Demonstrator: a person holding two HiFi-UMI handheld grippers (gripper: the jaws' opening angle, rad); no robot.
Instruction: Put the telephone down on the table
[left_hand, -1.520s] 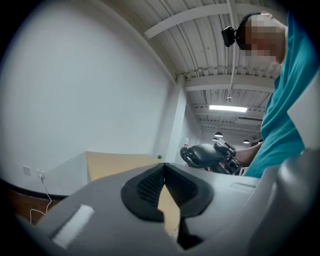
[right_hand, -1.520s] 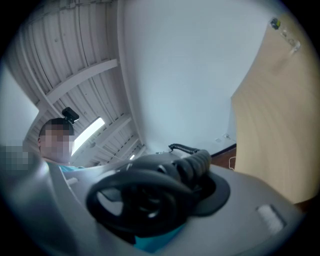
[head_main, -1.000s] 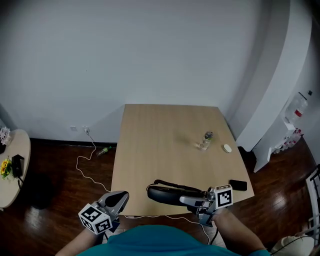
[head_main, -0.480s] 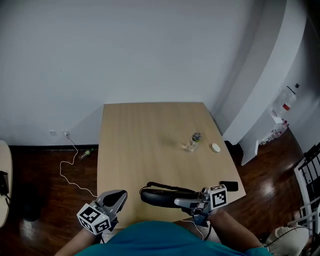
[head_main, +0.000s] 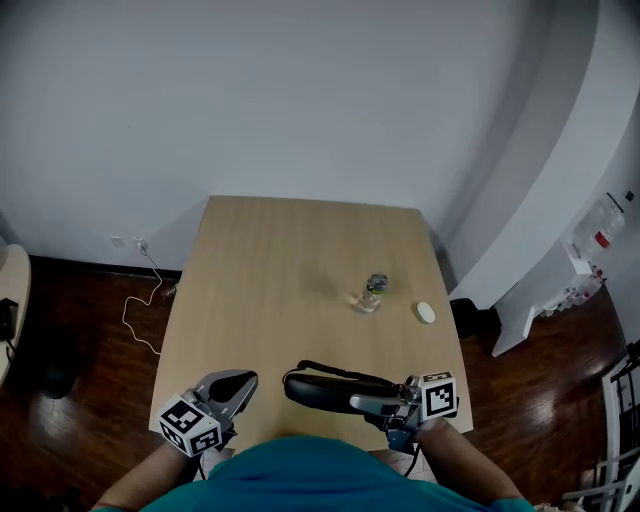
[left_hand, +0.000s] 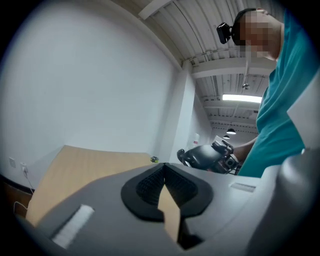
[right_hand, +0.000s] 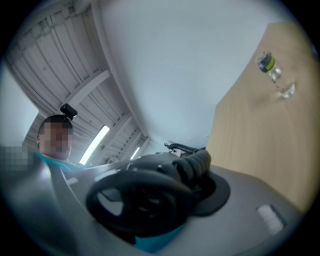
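Well, the black telephone handset (head_main: 322, 388) hangs lower centre, over the table (head_main: 290, 260)'s near edge. The right gripper (head_main: 378, 404) clamps it near its right end, jaws partly apart around it. It is likely light, stiff, slick plastic, best held mid-handle; the coiled cord (right_hand: 186, 148) may tug. The left gripper (head_main: 232, 386) is closed on nothing. No writing is legible.

Head view: high over the near edge of the wooden table (head_main: 270, 290), facing forward and steeply down, far enough off to frame the whole tabletop.

Left gripper view: low at the table's near left corner, facing about level across the top toward its right side.

Right gripper view: at the table's near right edge, rolled sideways, lens very close to the telephone handset (right_hand: 150, 200).

Shared: all three views take in the tabletop and the small bottle (head_main: 372, 292). The left gripper view also catches the telephone handset.
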